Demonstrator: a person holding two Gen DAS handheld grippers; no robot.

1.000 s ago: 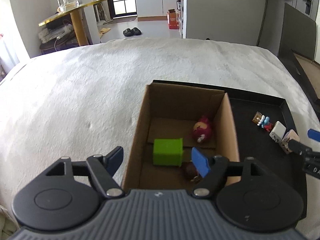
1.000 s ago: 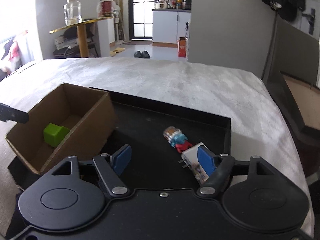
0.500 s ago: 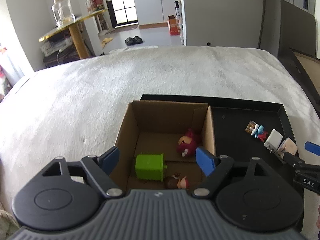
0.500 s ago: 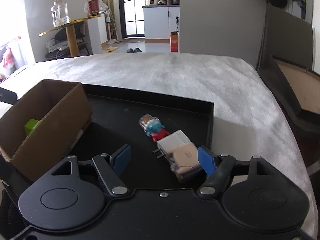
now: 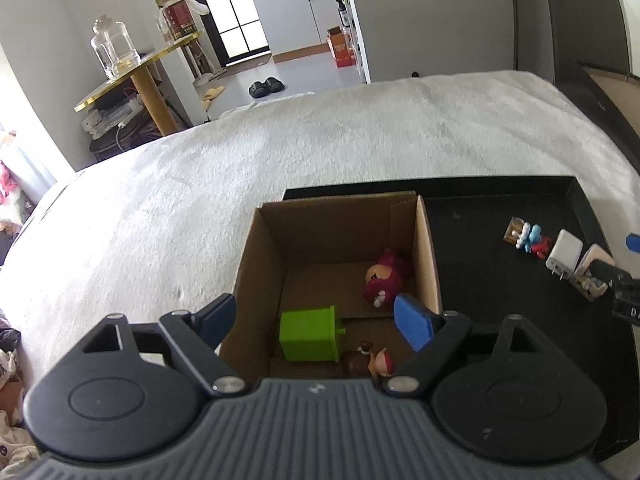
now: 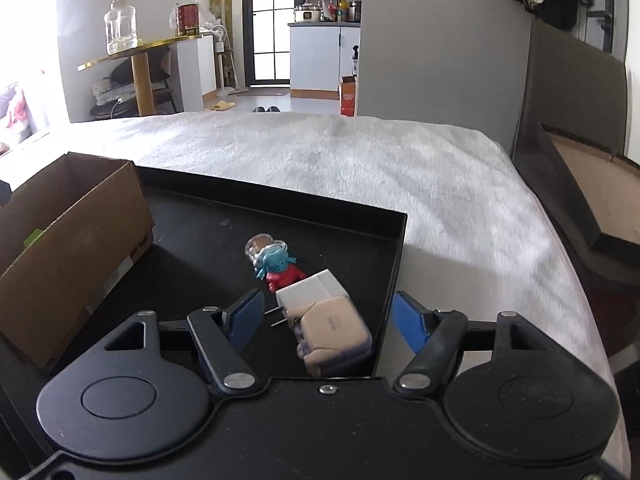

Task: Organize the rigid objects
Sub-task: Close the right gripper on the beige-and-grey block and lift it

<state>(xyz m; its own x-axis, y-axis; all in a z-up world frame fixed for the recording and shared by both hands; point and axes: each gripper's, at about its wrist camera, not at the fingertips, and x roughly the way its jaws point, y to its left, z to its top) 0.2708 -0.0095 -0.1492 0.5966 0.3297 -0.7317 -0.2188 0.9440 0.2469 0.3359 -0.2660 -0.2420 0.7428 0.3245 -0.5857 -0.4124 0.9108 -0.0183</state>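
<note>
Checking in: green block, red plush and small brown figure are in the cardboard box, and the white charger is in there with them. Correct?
Not quite. The white charger is not in the cardboard box; it lies on the black tray beside a beige case, as the right wrist view shows. The green block, red plush and small brown figure are in the box.

Left gripper (image 5: 320, 318) is tipped down pretty steeply, blue pads spread wide with nothing pinched, and its jaws have just been opening. Right gripper (image 6: 334, 320) tilts down more gently with jaws about halfway apart, just been closing a bit. Its pads aren't pressing on anything, though stuff sits between them.
</note>
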